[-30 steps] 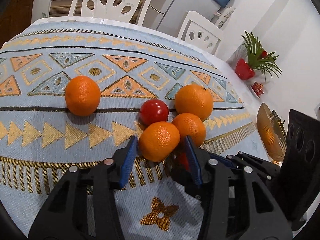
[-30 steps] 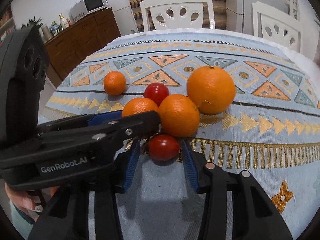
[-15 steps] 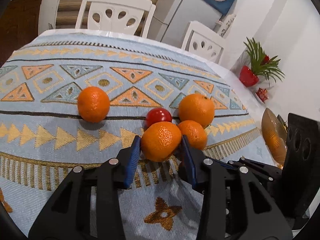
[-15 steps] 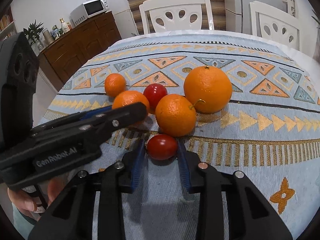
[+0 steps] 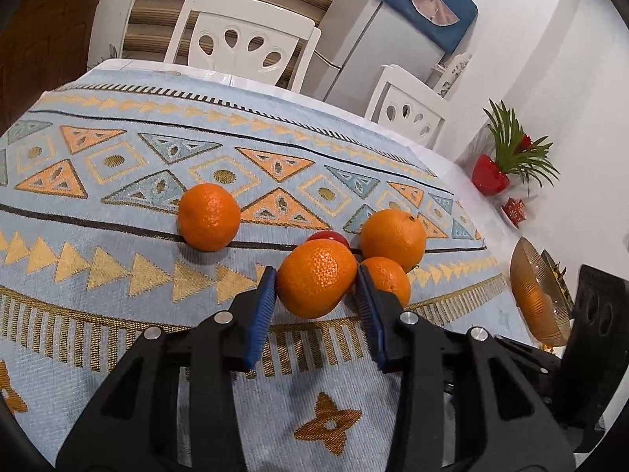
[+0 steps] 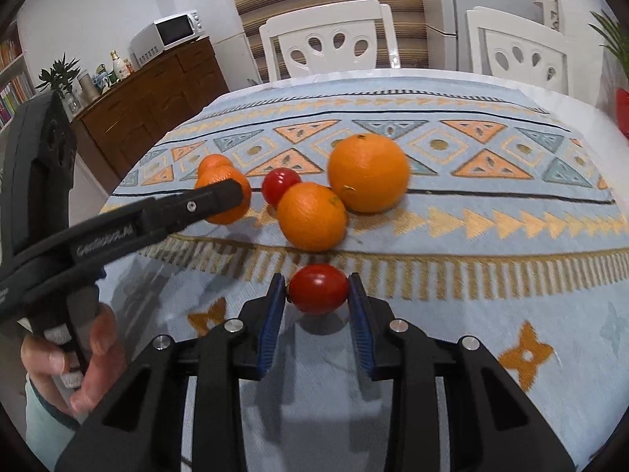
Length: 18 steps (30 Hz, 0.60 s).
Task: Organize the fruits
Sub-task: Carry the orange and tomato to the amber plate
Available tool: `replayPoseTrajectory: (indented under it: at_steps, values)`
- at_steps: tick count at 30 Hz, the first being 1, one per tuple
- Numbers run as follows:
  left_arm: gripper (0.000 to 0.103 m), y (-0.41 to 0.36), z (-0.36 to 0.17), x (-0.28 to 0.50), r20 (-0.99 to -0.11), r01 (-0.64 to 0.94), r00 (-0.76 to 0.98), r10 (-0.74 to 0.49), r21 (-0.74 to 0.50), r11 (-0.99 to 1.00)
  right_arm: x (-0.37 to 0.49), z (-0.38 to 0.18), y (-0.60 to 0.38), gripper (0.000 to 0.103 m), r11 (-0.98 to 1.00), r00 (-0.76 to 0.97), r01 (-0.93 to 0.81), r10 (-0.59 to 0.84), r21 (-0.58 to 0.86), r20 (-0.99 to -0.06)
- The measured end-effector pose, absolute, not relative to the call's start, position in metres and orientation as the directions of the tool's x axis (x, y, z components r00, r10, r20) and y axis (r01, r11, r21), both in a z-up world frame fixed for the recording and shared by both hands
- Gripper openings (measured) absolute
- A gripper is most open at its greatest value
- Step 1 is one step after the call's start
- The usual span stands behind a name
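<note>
My left gripper (image 5: 314, 289) is shut on a mandarin (image 5: 316, 281), its blue pads pressed against both sides, and it seems raised a little off the patterned tablecloth (image 5: 118, 283). Behind it lie a lone mandarin (image 5: 208, 216), a big orange (image 5: 393, 238), a small mandarin (image 5: 389, 281) and a half-hidden red tomato (image 5: 330, 235). My right gripper (image 6: 316, 295) is shut on a second red tomato (image 6: 318, 289), held just above the cloth with its shadow below. In the right wrist view the left gripper (image 6: 226, 200) holds its mandarin at the left.
An amber glass bowl (image 5: 536, 299) stands at the table's right edge. White chairs (image 5: 243, 39) line the far side. A red pot with a plant (image 5: 491, 175) sits at the far right. A person's hand (image 6: 78, 365) grips the left gripper's handle.
Both grippers have shut, the left on the near mandarin and the right on the near tomato. Both have drawn back from the fruit cluster and lifted slightly.
</note>
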<state>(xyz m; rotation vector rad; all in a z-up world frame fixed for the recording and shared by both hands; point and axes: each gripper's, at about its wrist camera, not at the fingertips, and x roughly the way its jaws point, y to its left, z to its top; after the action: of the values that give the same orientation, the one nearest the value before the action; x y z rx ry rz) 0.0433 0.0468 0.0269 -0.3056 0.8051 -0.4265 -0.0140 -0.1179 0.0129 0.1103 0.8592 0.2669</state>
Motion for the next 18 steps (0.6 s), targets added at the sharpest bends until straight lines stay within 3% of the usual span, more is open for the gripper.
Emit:
replayPoseTrajectory:
  at_steps: [10, 18]
  values:
    - [0.040, 0.033, 0.050, 0.015, -0.595, 0.298, 0.638, -0.489, -0.395, 0.869, -0.050, 0.016, -0.171, 0.032, 0.989, 0.634, -0.053, 0.141, 0.138, -0.760]
    - [0.040, -0.011, 0.089, -0.010, -0.565, 0.377, 0.640, -0.521, -0.360, 0.853, -0.079, 0.044, -0.230, 0.032, 0.972, 0.680, 0.040, 0.142, 0.230, -0.719]
